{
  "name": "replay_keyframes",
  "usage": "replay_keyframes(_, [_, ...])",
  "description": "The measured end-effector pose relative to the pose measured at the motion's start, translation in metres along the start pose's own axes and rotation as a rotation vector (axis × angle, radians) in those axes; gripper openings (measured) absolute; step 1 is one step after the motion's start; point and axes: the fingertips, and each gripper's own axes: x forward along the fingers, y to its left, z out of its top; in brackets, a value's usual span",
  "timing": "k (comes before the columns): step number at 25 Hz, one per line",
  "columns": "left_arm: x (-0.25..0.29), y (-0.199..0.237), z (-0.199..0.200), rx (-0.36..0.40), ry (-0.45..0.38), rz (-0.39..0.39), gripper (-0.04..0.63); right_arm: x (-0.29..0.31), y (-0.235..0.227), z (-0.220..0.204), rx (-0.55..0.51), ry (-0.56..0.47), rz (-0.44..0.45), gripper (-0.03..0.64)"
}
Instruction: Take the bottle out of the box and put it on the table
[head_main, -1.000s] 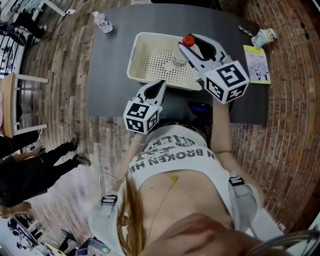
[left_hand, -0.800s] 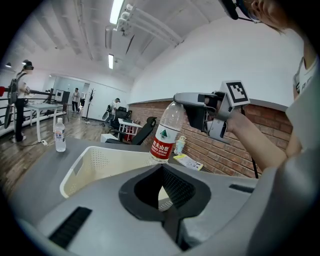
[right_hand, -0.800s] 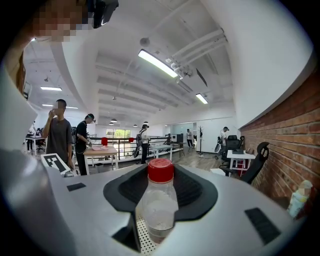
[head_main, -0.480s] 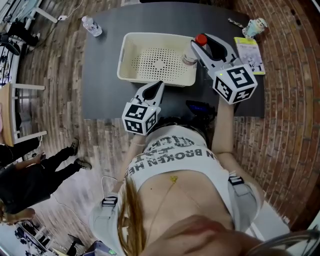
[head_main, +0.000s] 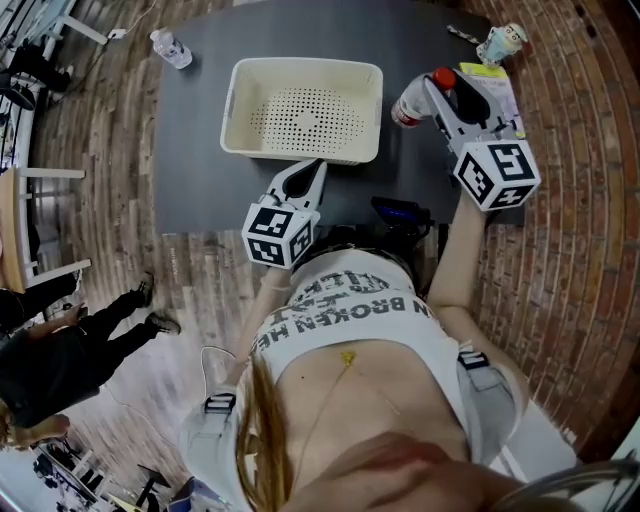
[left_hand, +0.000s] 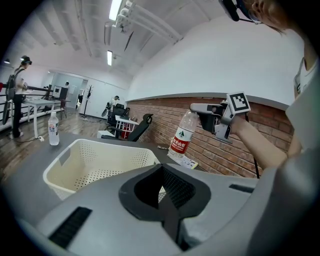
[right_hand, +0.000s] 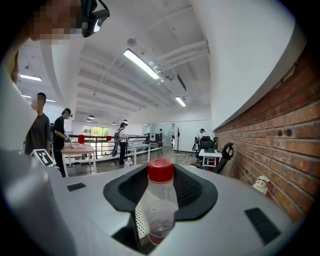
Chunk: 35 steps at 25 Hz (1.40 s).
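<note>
The right tool (head_main: 437, 92) is clamped on the neck of the bottle (head_main: 408, 106), its jaws standing on either side just under the red cap. The bottle is clear plastic with a red and white label round its middle (a small green mark shows on the label in the left tool's view). It hangs from the jaws nearly upright, a little tilted, outside the box (head_main: 305, 63) and just past the box's right wall, over the right part of the bench (head_main: 200, 150). Whether its base touches the bench cannot be told.

The left tool (head_main: 308, 172) is closed with nothing between its jaws. It is held low at the near wall of the box, pointing across it.

The box is cream, perforated in floor and walls, and has nothing in it. It stands in the middle of the dark grey bench, towards the far edge.

A narrow bare strip lies between the box and the held bottle. Beyond the bottle, near the right edge, a yellow-green booklet (head_main: 490, 80) lies flat, and a small figure cup (head_main: 500, 42) stands at the far right corner. A brick wall (left_hand: 165, 120) runs close along that side. Left of the box the bench is bare up to a second bottle (head_main: 170, 47) at the far left corner. A black device (head_main: 400, 212) sits at the near edge, between the two tools.
</note>
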Motion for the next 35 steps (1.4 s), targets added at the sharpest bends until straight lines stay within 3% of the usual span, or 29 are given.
replay_keyframes(10, [0.010, -0.022, -0.008, 0.009, 0.015, -0.021, 0.000, -0.034, -0.040, -0.017, 0.021, 0.016, -0.086, 0.153])
replay_keyframes(35, [0.012, -0.036, -0.013, 0.016, 0.024, -0.030, 0.000, -0.045, -0.048, -0.033, 0.036, 0.032, -0.085, 0.153])
